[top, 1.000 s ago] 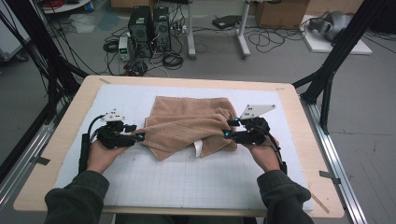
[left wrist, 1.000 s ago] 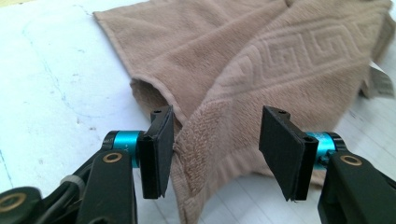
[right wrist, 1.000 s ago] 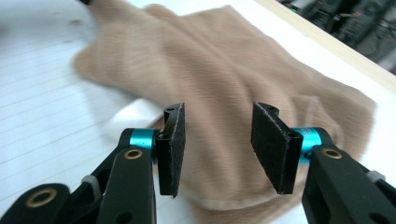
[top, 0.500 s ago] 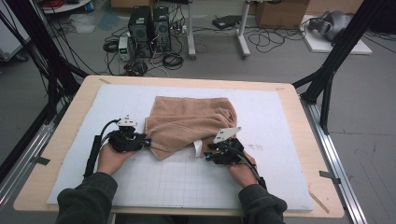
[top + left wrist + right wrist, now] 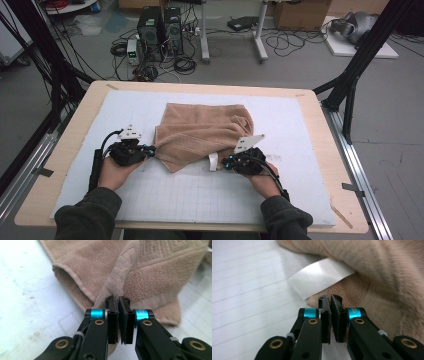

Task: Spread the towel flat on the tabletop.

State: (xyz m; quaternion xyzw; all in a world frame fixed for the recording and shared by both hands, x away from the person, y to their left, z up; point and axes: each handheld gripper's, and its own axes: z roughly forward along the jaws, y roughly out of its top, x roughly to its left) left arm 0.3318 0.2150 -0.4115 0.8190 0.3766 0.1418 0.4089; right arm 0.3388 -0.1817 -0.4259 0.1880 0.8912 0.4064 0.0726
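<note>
Lying across the middle of the high view: white gridded mat (image 5: pixel 310 125) on a wooden table (image 5: pixel 320 107), with a tan towel (image 5: pixel 200 132) bunched on it, centre frame, just above the two grippers.

Towel: crumpled, partly doubled over, near corner pointing toward the bottom of the frame; not flat, not neatly folded. White care label (image 5: pixel 213 161) sticking out at its lower edge, just left of the right gripper.

Left gripper (image 5: pixel 148 150): lower left of centre, at the towel's left edge. Jaws just brought together; in the left gripper view a thin ridge of towel hem (image 5: pixel 117 293) pinched between the pads, pulled up into a fold.

Right gripper (image 5: pixel 227 163): lower right of centre, at the towel's near edge. Jaws just brought together; in the right gripper view the pads closed on the towel's edge (image 5: pixel 322 298) just below the label (image 5: pixel 319 277).

Progress, judged: both edges gripped, so grasping done. Lifting, spreading and folding or flattening all left; early stage.
</note>
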